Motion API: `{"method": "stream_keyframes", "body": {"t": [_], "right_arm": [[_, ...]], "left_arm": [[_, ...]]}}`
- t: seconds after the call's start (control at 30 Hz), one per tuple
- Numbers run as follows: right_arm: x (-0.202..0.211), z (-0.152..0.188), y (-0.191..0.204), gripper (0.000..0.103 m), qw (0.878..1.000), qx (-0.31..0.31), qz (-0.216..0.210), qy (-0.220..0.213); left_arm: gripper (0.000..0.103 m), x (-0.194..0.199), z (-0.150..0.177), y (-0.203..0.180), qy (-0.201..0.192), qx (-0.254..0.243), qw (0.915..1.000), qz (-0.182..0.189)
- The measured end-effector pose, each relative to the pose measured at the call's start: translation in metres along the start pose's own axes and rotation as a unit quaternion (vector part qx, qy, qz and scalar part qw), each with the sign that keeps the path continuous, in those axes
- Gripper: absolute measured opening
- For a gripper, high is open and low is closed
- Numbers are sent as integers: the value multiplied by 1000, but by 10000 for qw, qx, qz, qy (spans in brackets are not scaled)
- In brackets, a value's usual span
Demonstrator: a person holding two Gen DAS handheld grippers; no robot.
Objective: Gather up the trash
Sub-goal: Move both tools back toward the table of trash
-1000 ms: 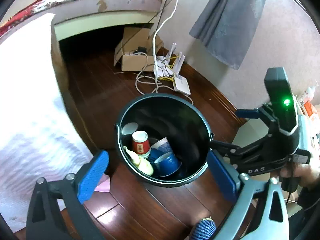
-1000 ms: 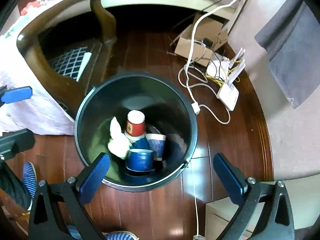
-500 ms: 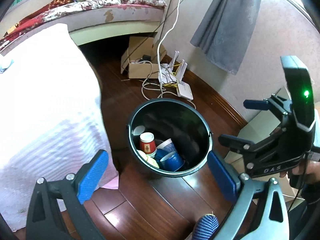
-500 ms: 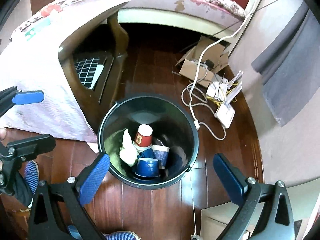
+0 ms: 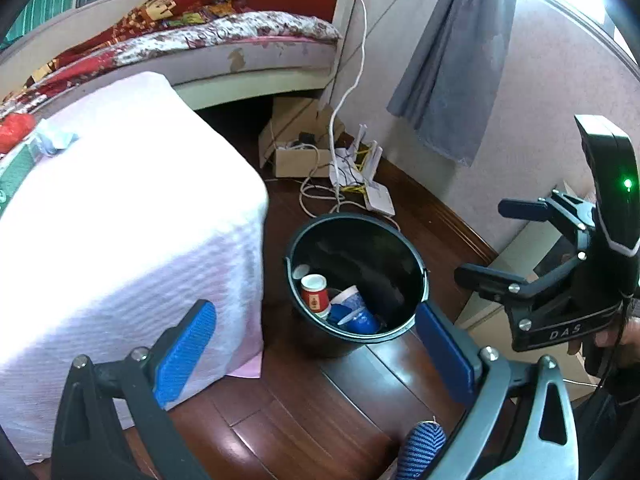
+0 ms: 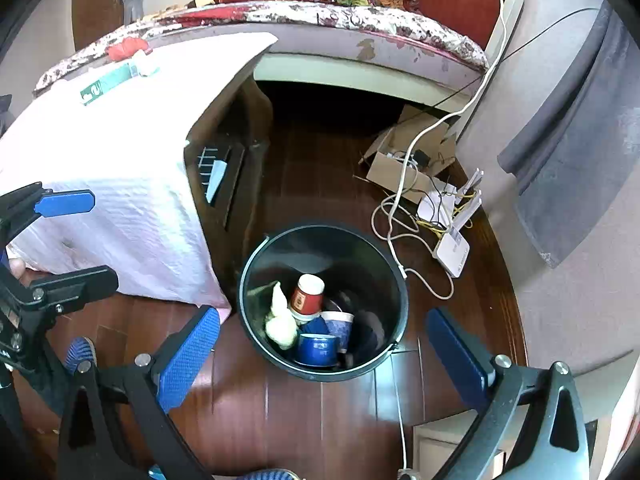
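A black round bin stands on the wooden floor beside a table with a white cloth; it also shows in the right wrist view. In it lie a red paper cup, blue paper cups and a crumpled pale wad. My left gripper is open and empty, high above the bin's near side. My right gripper is open and empty, above the bin, and is seen in the left wrist view. On the table's far end lie a red bag, a green-white packet and a small crumpled wrapper.
A bed stands behind the table. A cardboard box, white cables and a router lie on the floor by the wall. A grey curtain hangs at right. A pale low cabinet is at right.
Both grippers have risen and pulled back from the bin, which looks smaller now. The tabletop and bed have come into view. Both grippers stay open.
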State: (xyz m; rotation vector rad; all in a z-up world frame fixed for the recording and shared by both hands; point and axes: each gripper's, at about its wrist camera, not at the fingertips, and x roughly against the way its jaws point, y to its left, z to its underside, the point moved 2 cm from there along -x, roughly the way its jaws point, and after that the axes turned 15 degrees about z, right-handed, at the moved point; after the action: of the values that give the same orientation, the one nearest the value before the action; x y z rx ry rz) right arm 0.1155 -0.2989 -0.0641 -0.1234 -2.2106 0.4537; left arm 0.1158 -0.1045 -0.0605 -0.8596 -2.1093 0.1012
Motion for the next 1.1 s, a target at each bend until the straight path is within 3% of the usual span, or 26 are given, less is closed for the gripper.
{"method": "stream_keyframes", "body": {"t": [0.4, 0.6, 0.87, 1.1], "right_arm": [[31, -29, 47, 103, 9980, 242, -251, -526], [42, -57, 74, 103, 9947, 309, -520, -832], [56, -105, 119, 103, 9874, 212, -899, -1288], [50, -141, 162, 103, 9818, 11, -1381, -1300]], "left_arm": [[102, 56, -4, 28, -415, 61, 9980, -477], [102, 91, -6, 52, -733, 84, 9934, -884], [102, 147, -7, 117, -1134, 411, 9796, -1606], [102, 191, 2, 181, -1388, 909, 9621, -2166]]}}
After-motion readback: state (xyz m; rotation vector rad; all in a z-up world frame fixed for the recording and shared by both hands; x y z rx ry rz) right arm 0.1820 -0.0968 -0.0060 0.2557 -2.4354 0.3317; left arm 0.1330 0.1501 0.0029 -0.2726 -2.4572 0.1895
